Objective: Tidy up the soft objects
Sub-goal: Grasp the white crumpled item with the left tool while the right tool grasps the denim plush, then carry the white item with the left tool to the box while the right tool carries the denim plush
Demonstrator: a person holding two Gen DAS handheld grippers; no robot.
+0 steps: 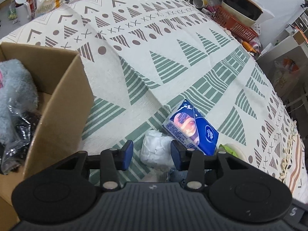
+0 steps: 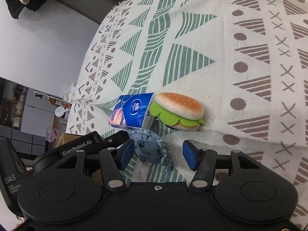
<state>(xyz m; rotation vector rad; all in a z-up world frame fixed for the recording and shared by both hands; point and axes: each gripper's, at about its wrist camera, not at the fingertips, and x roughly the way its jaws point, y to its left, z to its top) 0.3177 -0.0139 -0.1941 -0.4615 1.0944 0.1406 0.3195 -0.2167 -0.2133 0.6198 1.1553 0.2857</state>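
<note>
My left hand-held gripper (image 1: pixel 152 155) stood wide apart over the patterned cloth (image 1: pixel 173 44) on the worktop, gripping nothing. Between its blue pads, and slightly beyond them, lay a crumpled white wad (image 1: pixel 156 150), which looked like tissue or thin plastic; I could not tell which. Just beside it, on the right, the blue tissue pack (image 1: pixel 190 129) lay tilted, one corner lifted. The cardboard box (image 1: pixel 57 96) stood to my left, already containing a grey fluffy cloth (image 1: pixel 15 88) and a crinkly dark foil bag (image 1: pixel 17 134).

My right hand-held gripper (image 2: pixel 157 154) was also spread wide and empty. A frayed denim scrap (image 2: pixel 152 150) lay close against its left pad, partly under the tissue pack (image 2: pixel 132 111), and the plush hamburger (image 2: pixel 178 111) sat touching the pack's far end.

I judged the white wad to be nearly weightless and very squashy, so the pads would need to close well in around its bulk before they gripped anything firm; taking it through the middle seemed safest, since a pinch at the edge might only pull off a loose fold. The tissue pack looked light but slick in its wrapper, best gripped across its short sides. The denim was limp and would droop, and its frayed edge might catch. The hamburger looked springy and easy to squeeze across the bun
</note>
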